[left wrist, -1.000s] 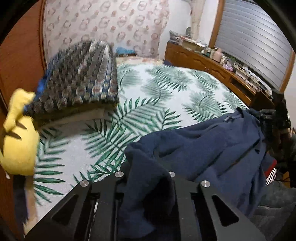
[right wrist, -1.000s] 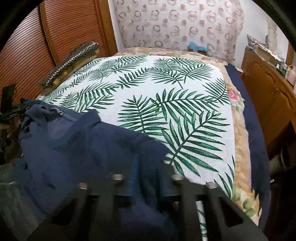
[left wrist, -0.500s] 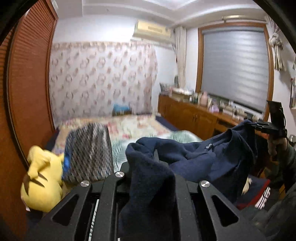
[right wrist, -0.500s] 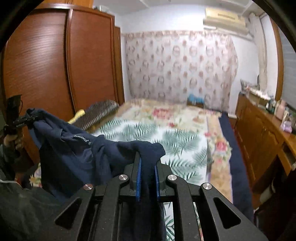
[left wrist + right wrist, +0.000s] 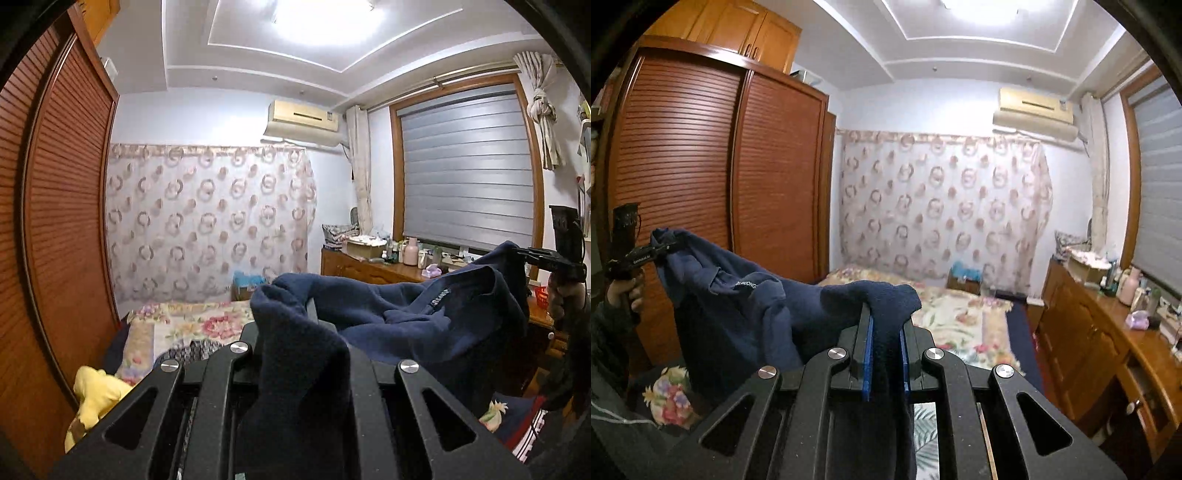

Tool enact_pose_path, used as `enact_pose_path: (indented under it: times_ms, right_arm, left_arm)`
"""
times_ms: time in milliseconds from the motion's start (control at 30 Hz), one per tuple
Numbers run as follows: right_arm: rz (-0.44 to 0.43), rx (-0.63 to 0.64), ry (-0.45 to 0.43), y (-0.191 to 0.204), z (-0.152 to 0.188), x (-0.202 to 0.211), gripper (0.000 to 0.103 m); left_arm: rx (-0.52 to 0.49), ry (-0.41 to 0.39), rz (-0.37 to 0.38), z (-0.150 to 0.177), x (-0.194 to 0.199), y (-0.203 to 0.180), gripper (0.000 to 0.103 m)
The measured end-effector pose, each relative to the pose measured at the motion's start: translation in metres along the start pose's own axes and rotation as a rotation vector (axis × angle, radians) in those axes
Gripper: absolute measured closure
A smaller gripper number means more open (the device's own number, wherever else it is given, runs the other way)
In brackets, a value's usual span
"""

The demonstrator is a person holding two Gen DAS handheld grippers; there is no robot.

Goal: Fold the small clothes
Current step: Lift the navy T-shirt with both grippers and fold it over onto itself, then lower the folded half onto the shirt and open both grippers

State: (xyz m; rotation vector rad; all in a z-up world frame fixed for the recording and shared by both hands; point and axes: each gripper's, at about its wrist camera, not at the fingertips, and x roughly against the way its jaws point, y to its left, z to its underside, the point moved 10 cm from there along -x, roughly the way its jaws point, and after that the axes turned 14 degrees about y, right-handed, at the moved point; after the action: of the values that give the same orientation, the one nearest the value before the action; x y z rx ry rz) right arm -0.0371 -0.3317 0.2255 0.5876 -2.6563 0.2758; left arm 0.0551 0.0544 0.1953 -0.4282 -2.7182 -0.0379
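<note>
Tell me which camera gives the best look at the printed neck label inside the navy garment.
The right wrist view: the neck label faces the camera, its white lettering partly readable on the navy garment. In the left wrist view the label appears edge-on and smaller, lettering unreadable.

We see a bright room lit from above: a ceiling light (image 5: 325,14) blows out to pure white at the top centre of the left wrist view, and the same glare sits at the top of the right wrist view (image 5: 982,7). Walls look cool and evenly lit. Near black linkages at the bottom of both frames stay dark and slightly soft. Fisheye distortion bows the wardrobe (image 5: 701,177) and the window blind (image 5: 465,166), and black vignette fills the corners. Mid-distance detail is sharp; the far edges smear.
</note>
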Motion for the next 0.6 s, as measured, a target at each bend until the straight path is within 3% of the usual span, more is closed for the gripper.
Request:
enact_pose_path:
  times_ms: [100, 167, 267, 367, 600]
  right_arm:
    - [0.019, -0.004, -0.016, -0.006, -0.01, 0.0, 0.092]
    - [0.074, 0.025, -0.002, -0.002, -0.013, -0.028, 0.092]
    - [0.14, 0.039, 0.051, -0.008, -0.015, -0.091, 0.092]
    - [0.145, 0.005, 0.122, -0.02, -0.01, -0.158, 0.092]
    - [0.123, -0.028, 0.317, -0.035, 0.044, -0.33, 0.092]
  left_arm:
    - [-0.018, -0.012, -0.059, -0.012, -0.019, 0.007, 0.09]
    - [-0.026, 0.0, -0.089, -0.014, -0.044, 0.016, 0.09]
    - [0.001, 0.055, -0.098, -0.009, -0.105, 0.038, 0.09]
    - [0.024, 0.103, -0.1, 0.004, -0.155, 0.056, 0.09]
    - [0.054, 0.335, -0.115, 0.072, -0.278, 0.089, 0.09]
